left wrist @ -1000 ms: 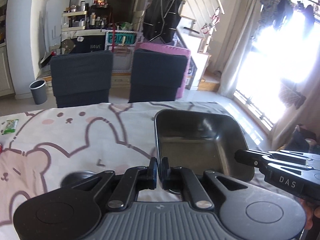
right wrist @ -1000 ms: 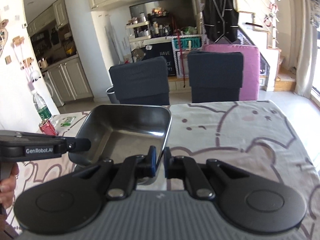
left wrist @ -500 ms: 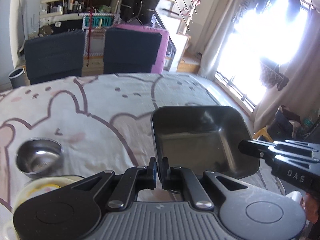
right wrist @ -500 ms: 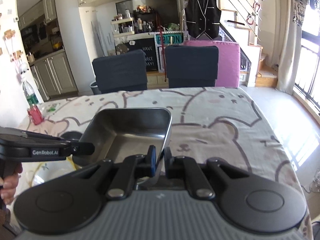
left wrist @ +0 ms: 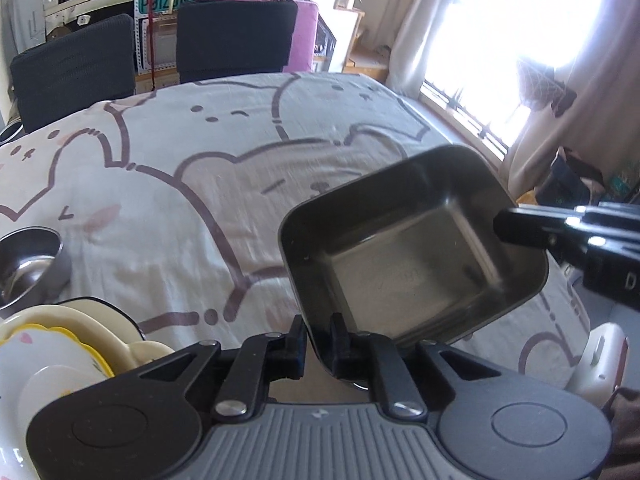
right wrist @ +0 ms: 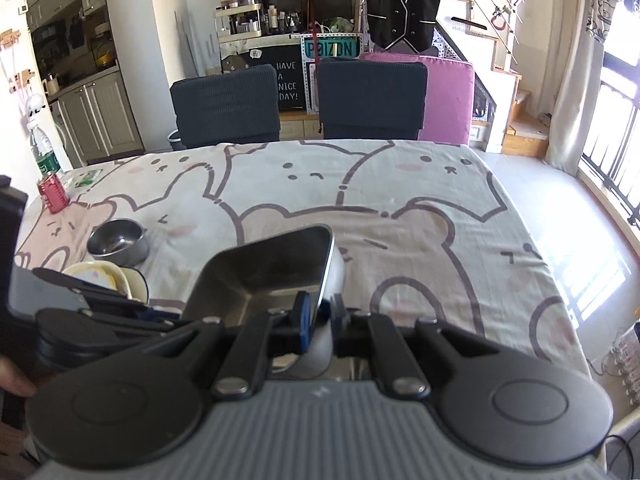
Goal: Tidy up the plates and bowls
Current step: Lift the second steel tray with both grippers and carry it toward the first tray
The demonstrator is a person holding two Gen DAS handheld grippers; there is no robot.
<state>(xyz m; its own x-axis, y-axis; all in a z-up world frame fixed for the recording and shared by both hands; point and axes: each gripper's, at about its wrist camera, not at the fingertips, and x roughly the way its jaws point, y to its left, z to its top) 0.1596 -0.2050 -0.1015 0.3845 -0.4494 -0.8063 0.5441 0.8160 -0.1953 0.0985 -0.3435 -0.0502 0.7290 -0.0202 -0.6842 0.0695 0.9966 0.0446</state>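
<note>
While both tongs are pinching the rectangular steel tray's (left wrist: 412,248) rim, left tongs (left wrist: 318,340) just loosening, it is hovering near the desk's right edge, awaiting placement.

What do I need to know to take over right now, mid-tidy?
Left gripper: fingers on the tray at its near corner. The jaws have just been opening, with the rim between them.
Right gripper: shut on another rim of the tray.
Tray: tilted over the cloth; I cannot tell whether it touches down.
Plates: stacked to the tray's left, with the bowl just behind them.
Done: tray brought beside the stack.
Left: probably set the tray down and let go, then group the bowl.
</note>
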